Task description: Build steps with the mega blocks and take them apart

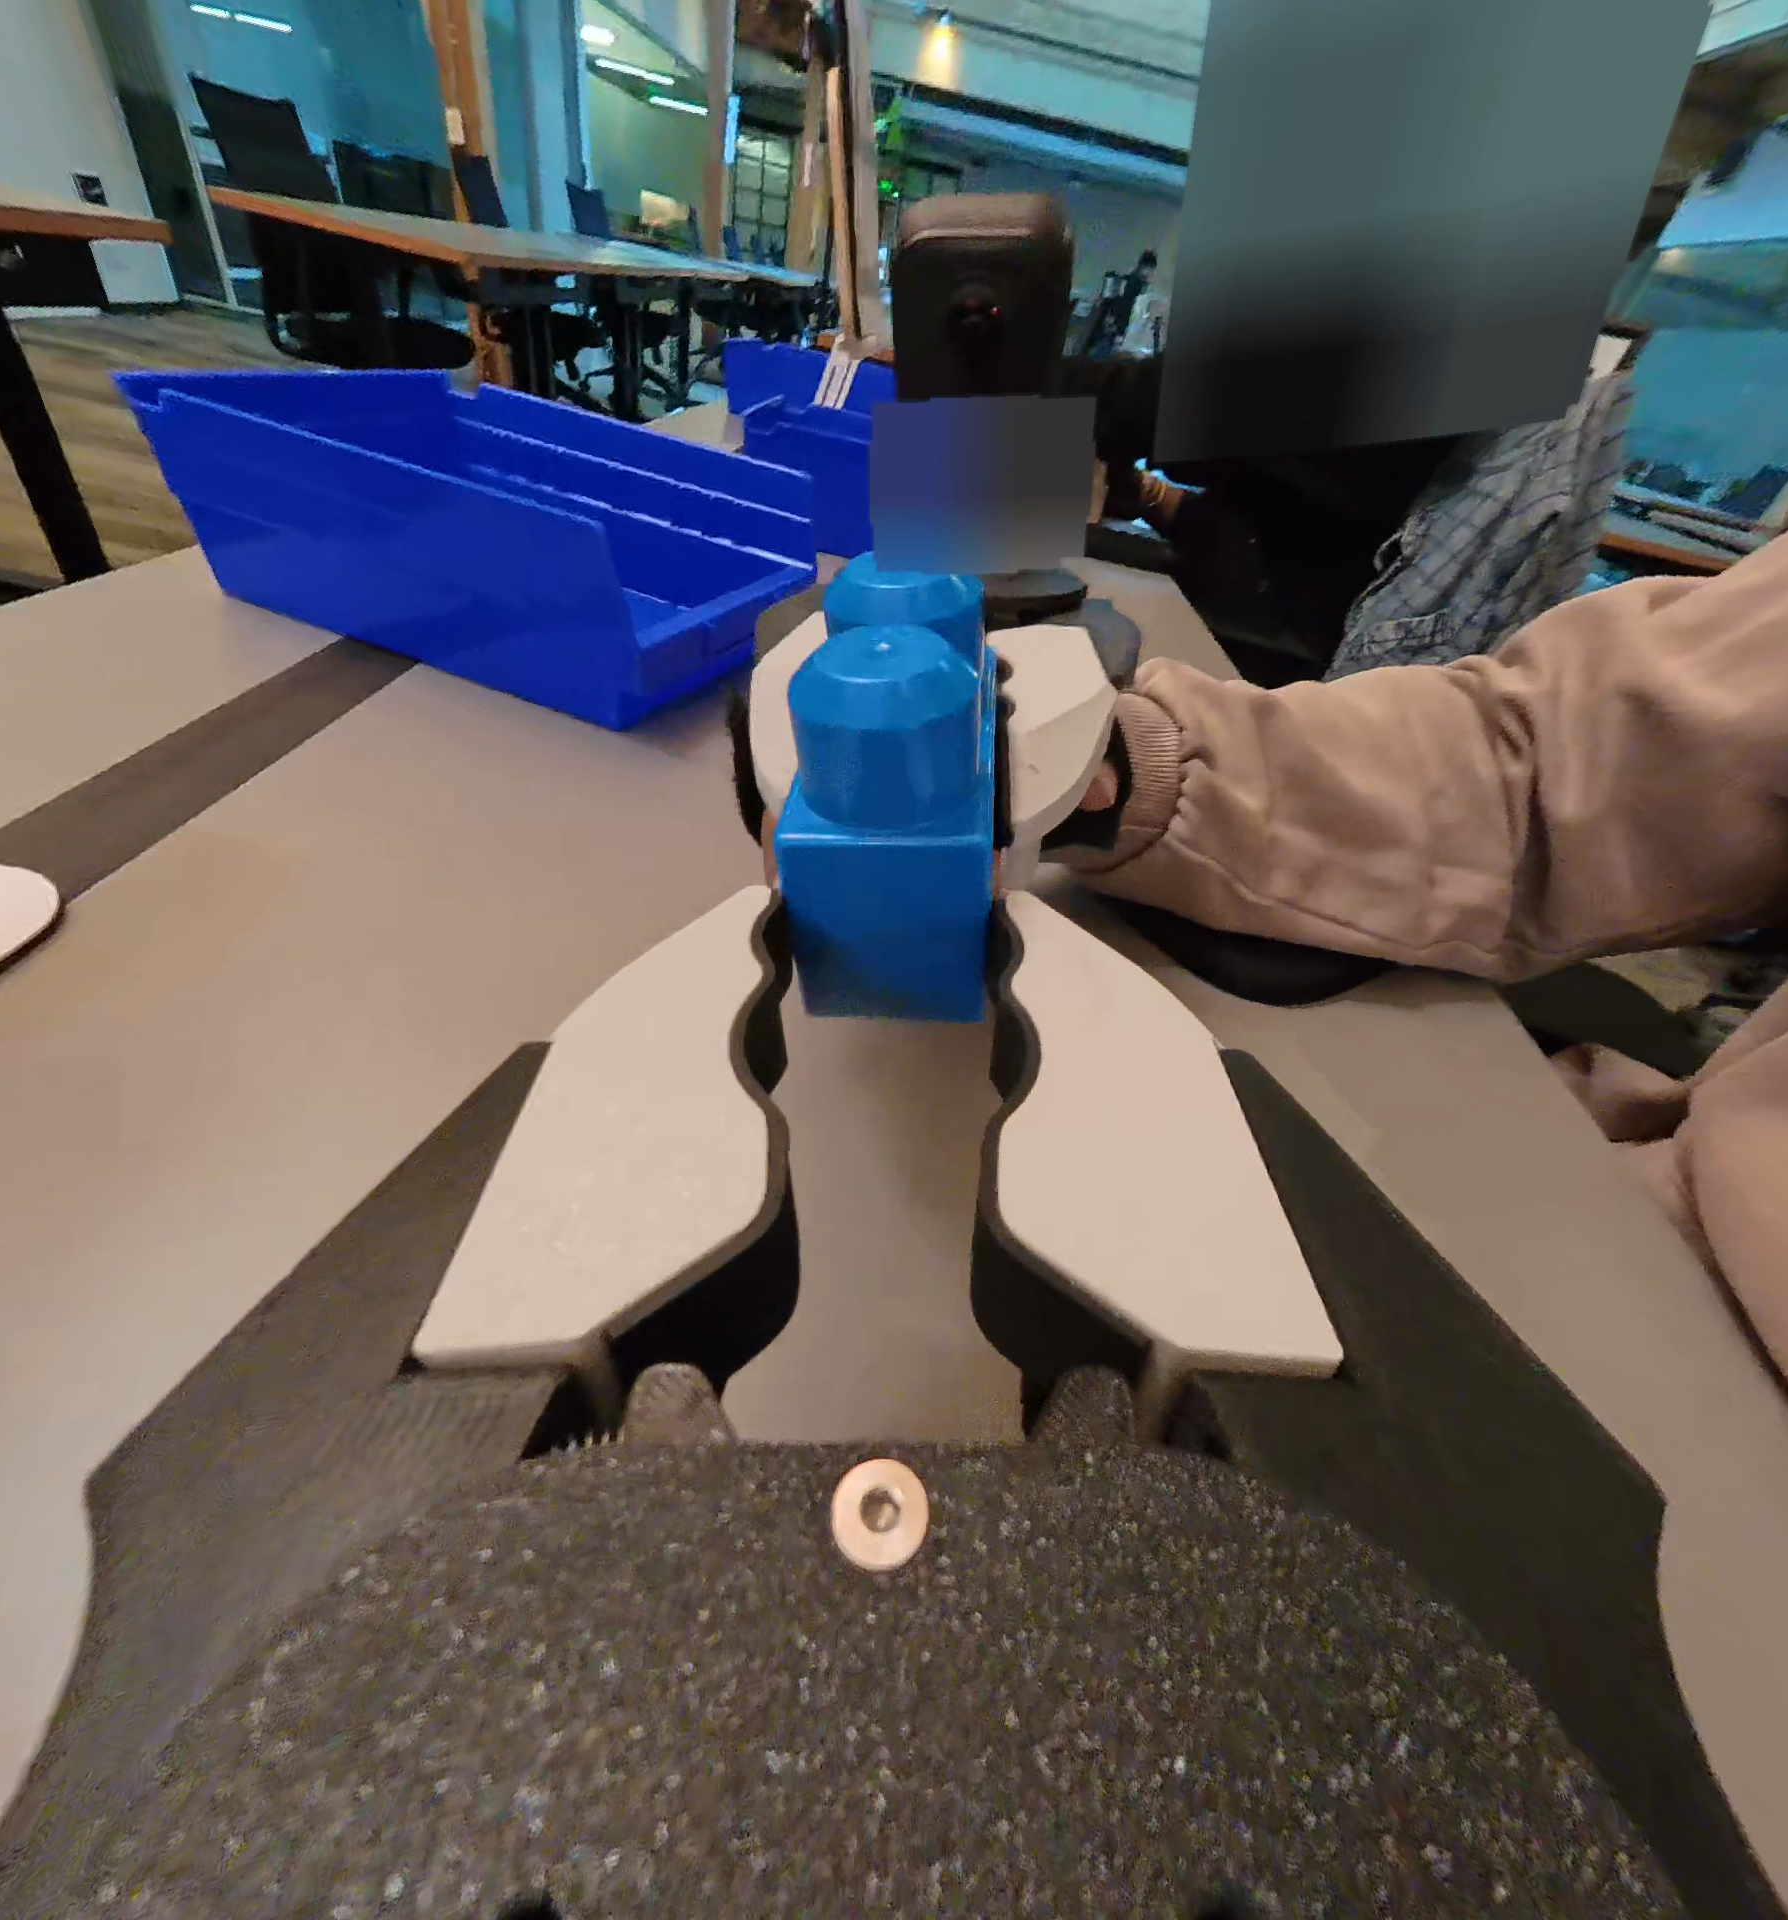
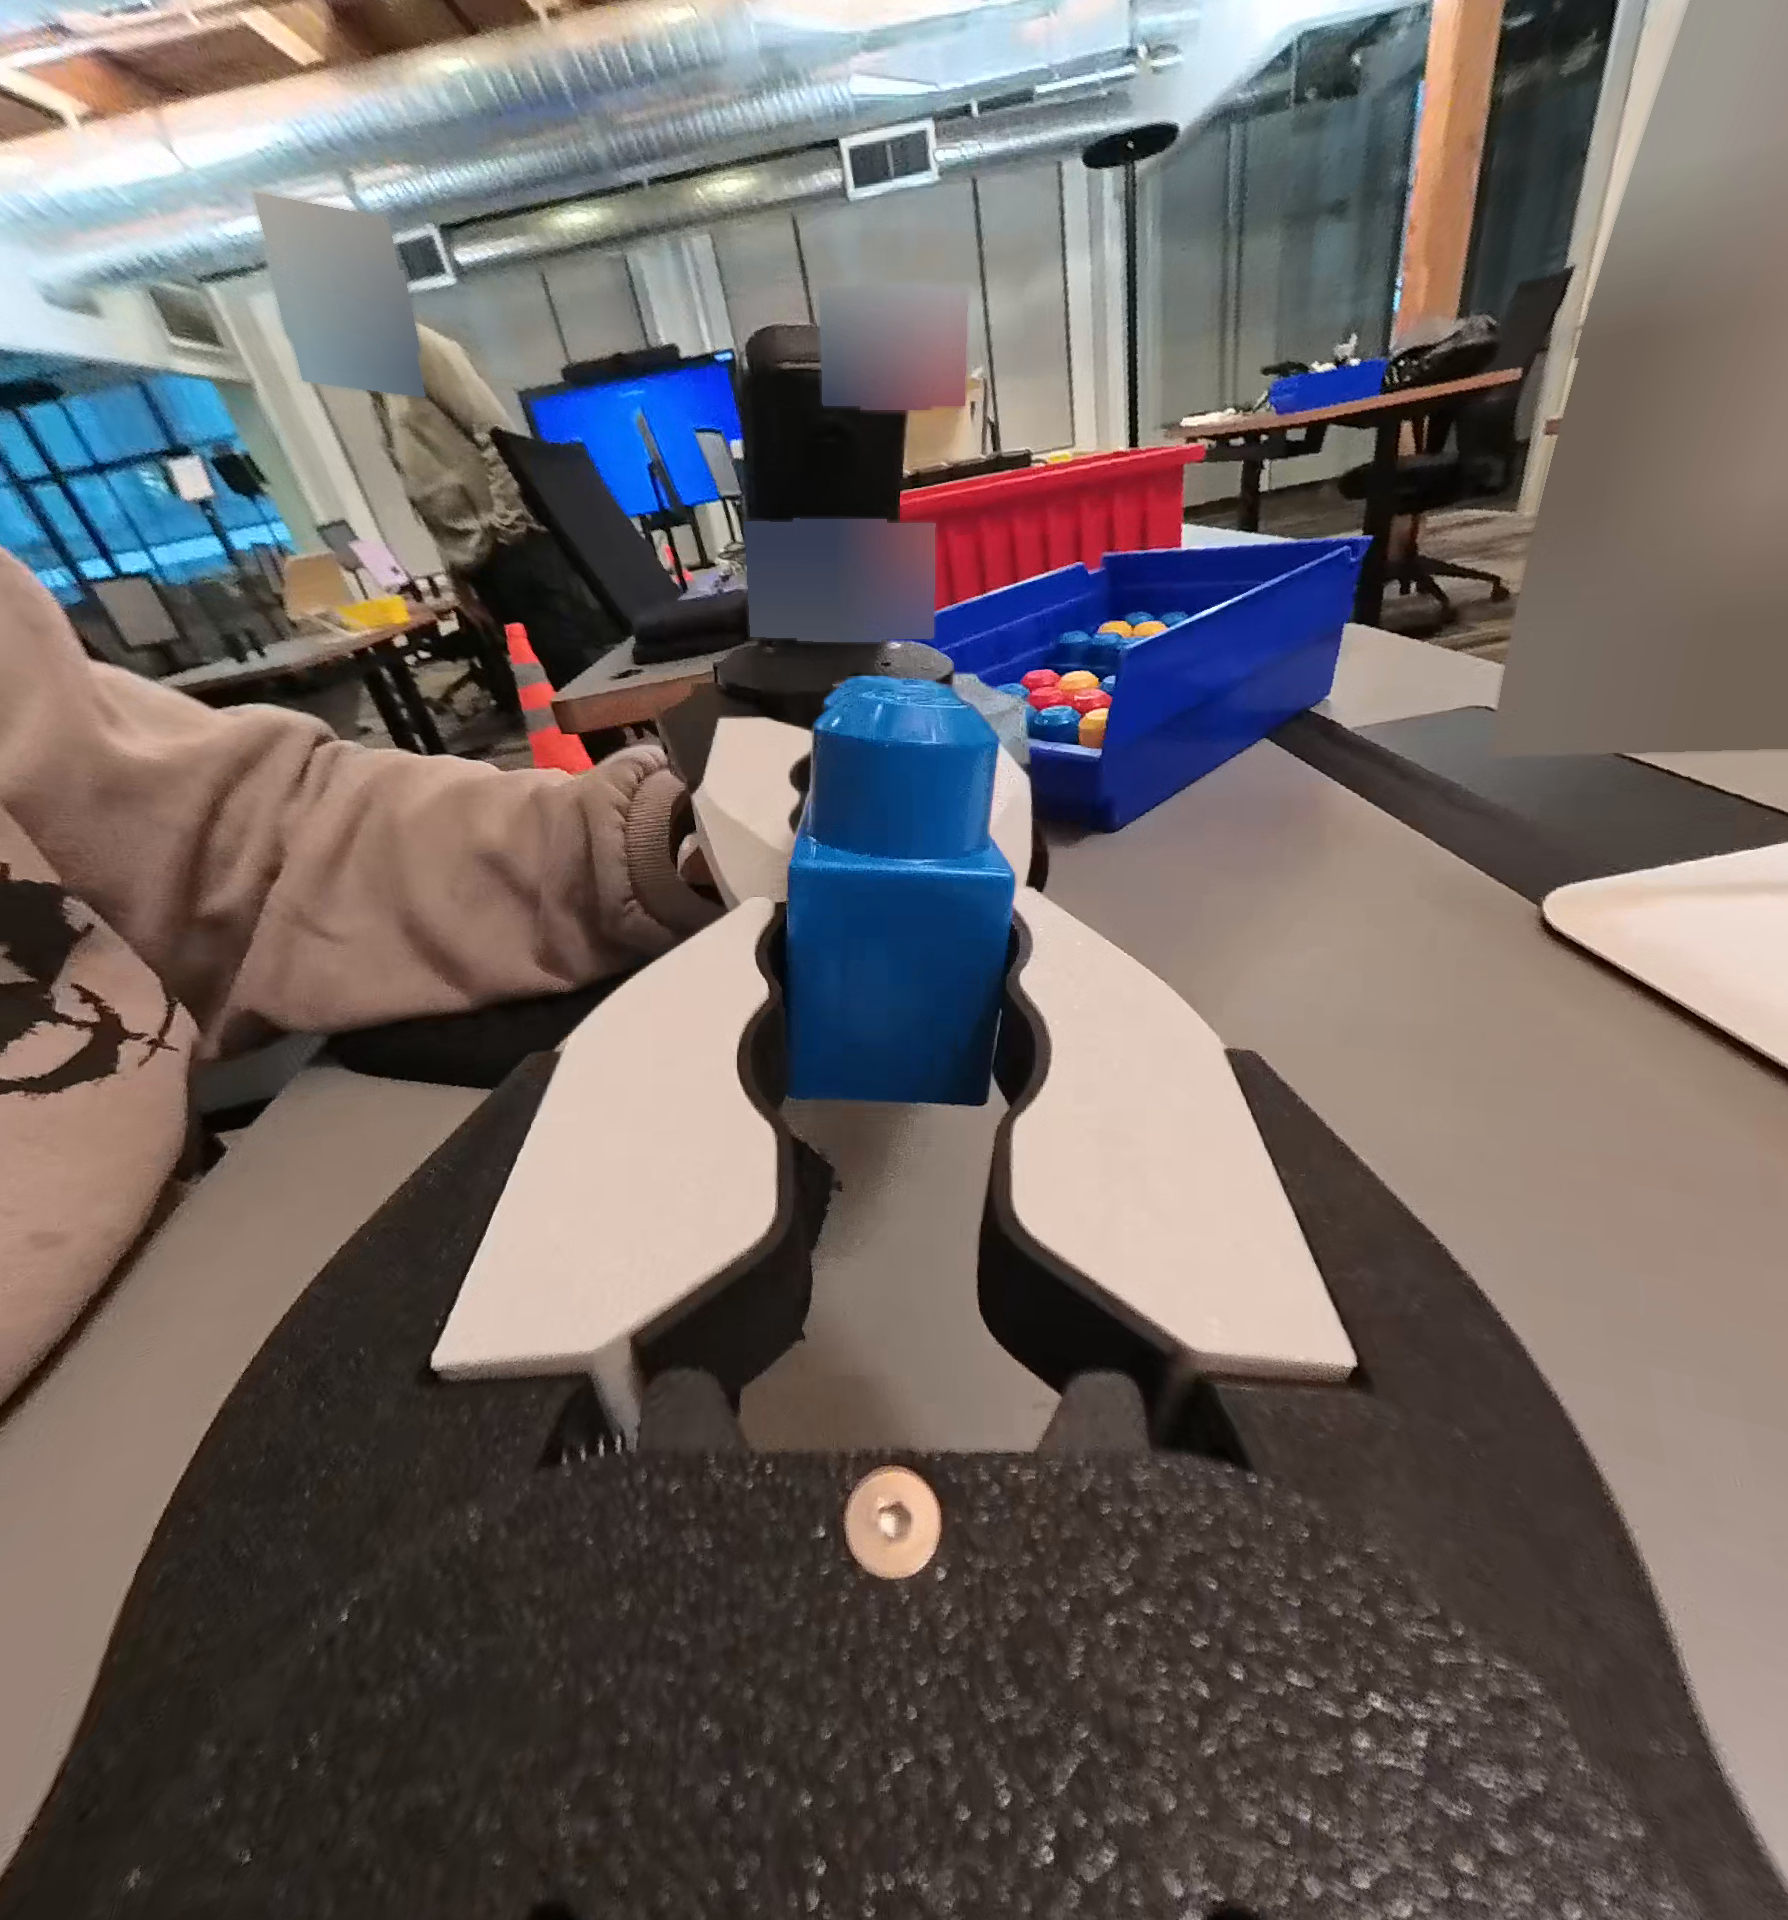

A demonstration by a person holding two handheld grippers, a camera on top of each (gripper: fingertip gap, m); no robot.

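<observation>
A blue mega block [image 1: 885,914] with two studs in a row on top is held end-on over the grey table [image 1: 350,987]. My left gripper [image 1: 885,912] is shut on its near end. My right gripper [image 1: 1051,727] grips the far end, facing me, a hand in a beige sleeve behind it. In the right wrist view the same blue block [image 2: 895,987] sits between my right gripper's [image 2: 892,925] fingertips, and the left gripper [image 2: 744,800] holds the other end. Whether this is one block or two joined blocks cannot be told.
An empty blue bin [image 1: 454,540] lies on the table to the left. A blue bin [image 2: 1233,686] with several coloured blocks and a red bin [image 2: 1046,520] stand behind. A white flat pad [image 2: 1721,935] lies at the table's side. Beige sleeves [image 1: 1441,779] cross the table edge. The grippers are tip to tip, or close to it.
</observation>
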